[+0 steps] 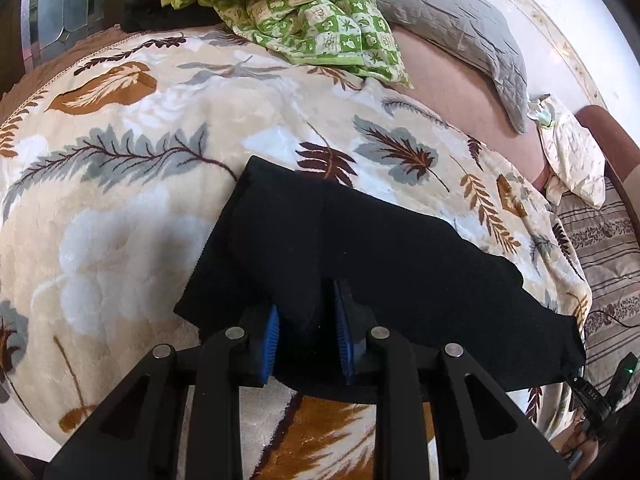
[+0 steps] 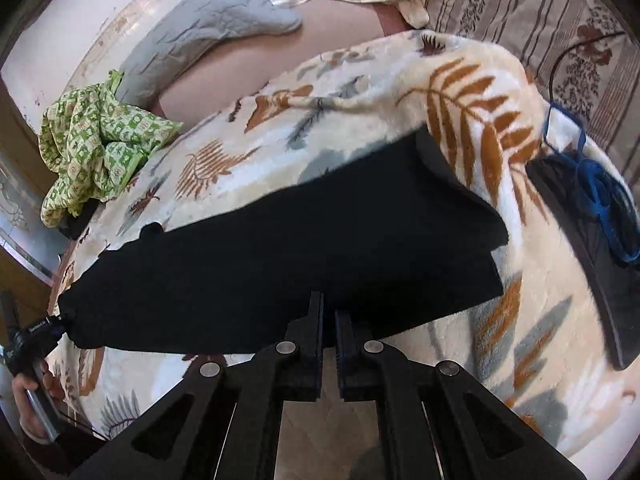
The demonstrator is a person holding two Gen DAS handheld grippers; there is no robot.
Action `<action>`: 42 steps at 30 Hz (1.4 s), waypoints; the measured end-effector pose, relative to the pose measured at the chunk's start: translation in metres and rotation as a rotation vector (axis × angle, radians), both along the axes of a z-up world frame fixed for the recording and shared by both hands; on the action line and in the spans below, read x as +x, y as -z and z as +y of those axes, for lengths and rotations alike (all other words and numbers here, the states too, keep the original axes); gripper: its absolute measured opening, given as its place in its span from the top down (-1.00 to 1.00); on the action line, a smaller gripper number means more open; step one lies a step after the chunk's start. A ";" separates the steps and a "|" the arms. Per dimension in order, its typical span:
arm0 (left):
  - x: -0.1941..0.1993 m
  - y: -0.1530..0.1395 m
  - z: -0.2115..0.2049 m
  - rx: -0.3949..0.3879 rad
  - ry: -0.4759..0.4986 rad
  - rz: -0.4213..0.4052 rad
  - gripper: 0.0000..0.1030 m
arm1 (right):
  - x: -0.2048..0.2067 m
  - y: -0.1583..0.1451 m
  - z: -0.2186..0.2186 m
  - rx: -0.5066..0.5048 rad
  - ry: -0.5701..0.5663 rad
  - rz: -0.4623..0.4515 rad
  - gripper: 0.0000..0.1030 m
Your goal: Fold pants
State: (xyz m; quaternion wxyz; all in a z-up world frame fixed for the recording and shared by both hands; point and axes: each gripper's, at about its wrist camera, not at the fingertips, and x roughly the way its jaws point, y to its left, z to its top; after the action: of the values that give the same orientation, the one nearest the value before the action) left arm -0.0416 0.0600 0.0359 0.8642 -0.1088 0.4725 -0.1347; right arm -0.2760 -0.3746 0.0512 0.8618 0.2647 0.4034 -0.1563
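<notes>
While the black pants (image 1: 360, 248) are lying spread across the leaf-patterned blanket (image 1: 132, 184) on the bed, the left claw (image 1: 306, 332) is pinching a bunched fold of their near edge between its blue pads (image 1: 274, 340), jaws only slightly apart. The right claw (image 2: 329, 320) is sitting fully closed at the near edge too; whether it is actually pinching cloth cannot be told. The fabric is looking soft, limp and light, likely to sag, so holding at the edges suits it. A green checked cloth (image 1: 304, 12) and grey pillow (image 1: 460, 28) are lying beyond.
</notes>
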 end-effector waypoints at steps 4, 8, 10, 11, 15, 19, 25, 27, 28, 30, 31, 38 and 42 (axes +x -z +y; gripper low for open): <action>-0.001 0.000 0.001 0.006 0.004 -0.004 0.56 | -0.005 0.010 -0.008 0.026 0.006 0.009 0.93; -0.004 -0.002 0.009 -0.027 0.003 0.006 0.56 | -0.008 -0.005 0.001 -0.011 -0.016 -0.004 0.93; -0.004 -0.002 0.009 -0.029 0.003 0.008 0.56 | -0.010 -0.013 0.004 -0.032 -0.021 -0.010 0.93; -0.004 -0.002 0.009 -0.028 0.003 0.009 0.56 | -0.010 -0.014 0.004 -0.028 -0.022 -0.012 0.93; -0.007 -0.004 0.008 -0.002 0.011 -0.009 0.57 | -0.007 -0.001 0.002 -0.021 -0.017 0.023 0.93; -0.008 -0.004 0.007 0.014 0.011 -0.016 0.57 | -0.004 0.009 0.001 -0.014 -0.017 0.040 0.93; -0.013 -0.007 0.005 0.035 0.005 -0.033 0.58 | -0.007 0.005 0.000 -0.019 -0.017 0.031 0.93; -0.016 -0.009 0.006 0.039 0.003 -0.041 0.59 | -0.009 -0.002 0.002 -0.034 -0.024 0.023 0.93; -0.017 -0.010 0.007 0.038 0.003 -0.043 0.59 | -0.009 -0.005 0.002 -0.037 -0.025 0.018 0.93; -0.019 -0.011 0.008 0.039 0.002 -0.044 0.59 | -0.011 -0.007 0.002 -0.039 -0.026 0.012 0.93; -0.020 -0.011 0.009 0.041 0.003 -0.046 0.59 | -0.011 -0.007 0.003 -0.037 -0.025 0.012 0.93; -0.016 -0.002 0.016 0.034 -0.004 -0.006 0.47 | -0.010 0.007 0.002 -0.013 -0.010 0.047 0.83; -0.020 -0.014 0.030 0.030 -0.065 -0.031 0.18 | -0.019 -0.006 0.004 -0.023 0.004 0.060 0.39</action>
State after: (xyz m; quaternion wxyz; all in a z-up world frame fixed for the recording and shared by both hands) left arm -0.0617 0.0905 0.0495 0.8769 -0.1089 0.4572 -0.1011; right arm -0.2949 -0.3708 0.0574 0.8520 0.2508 0.4268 -0.1707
